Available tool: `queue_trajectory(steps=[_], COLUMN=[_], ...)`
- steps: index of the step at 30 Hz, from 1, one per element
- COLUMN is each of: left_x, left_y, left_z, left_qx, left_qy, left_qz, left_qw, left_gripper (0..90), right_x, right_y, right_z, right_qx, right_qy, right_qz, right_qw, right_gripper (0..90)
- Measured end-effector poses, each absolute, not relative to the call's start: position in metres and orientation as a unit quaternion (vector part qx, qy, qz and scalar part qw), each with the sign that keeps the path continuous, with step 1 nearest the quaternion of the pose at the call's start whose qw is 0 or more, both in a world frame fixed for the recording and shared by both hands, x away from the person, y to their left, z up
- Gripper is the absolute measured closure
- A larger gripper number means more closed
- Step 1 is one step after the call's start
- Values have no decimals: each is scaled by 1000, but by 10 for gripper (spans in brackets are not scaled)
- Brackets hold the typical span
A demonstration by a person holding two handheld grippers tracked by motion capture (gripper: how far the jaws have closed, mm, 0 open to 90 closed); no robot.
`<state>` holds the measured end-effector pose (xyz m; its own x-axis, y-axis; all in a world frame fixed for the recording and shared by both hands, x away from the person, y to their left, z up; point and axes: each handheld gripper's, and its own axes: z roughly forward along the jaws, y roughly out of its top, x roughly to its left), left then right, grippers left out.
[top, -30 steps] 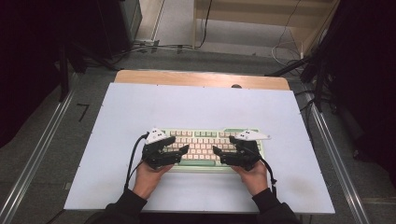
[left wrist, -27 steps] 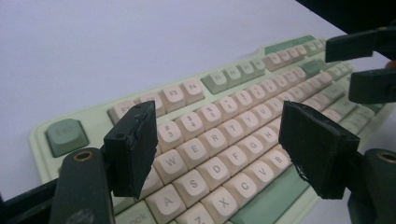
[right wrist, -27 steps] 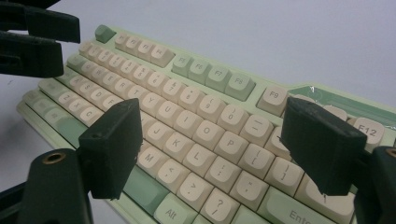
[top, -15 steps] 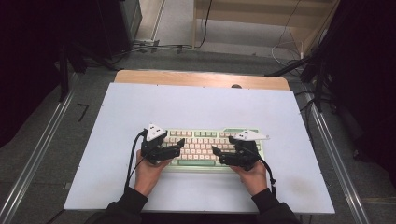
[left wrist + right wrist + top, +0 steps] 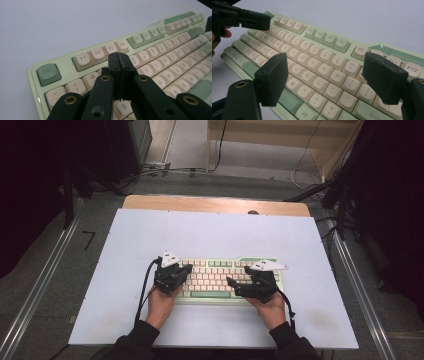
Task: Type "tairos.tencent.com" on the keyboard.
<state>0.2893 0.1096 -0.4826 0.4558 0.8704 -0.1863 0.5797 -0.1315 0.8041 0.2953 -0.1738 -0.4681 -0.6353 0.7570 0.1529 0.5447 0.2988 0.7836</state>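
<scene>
A pale green keyboard point(image 5: 227, 277) with cream keys lies flat near the front middle of a white table point(image 5: 125, 245), its long side running left to right. It looks like a rigid, fairly weighty slab with loose-fitting keycaps that could pop off if pinched, so the sturdier hold is probably the frame edges at either short end. The left gripper point(image 5: 119, 65) hovers over the number row near the F-keys, its jaws pressed together with nothing between them. The right gripper point(image 5: 325, 75) hangs above the letter keys toward the Enter side, jaws spread wide and empty. A person's hands and dark sleeves reach in from the near edge.
</scene>
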Motion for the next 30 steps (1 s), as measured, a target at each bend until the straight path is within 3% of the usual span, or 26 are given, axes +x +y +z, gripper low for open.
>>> queue_trajectory(steps=[30], left_x=[293], left_y=[105], left_z=[-489], left_qx=[750], left_qy=[496], left_qz=[123], left_qw=[421], left_gripper=[900], right_x=[295], right_y=[-172], right_z=[-470], right_qx=[406], right_qy=[800], right_qz=[425], right_qw=[122], right_gripper=[196])
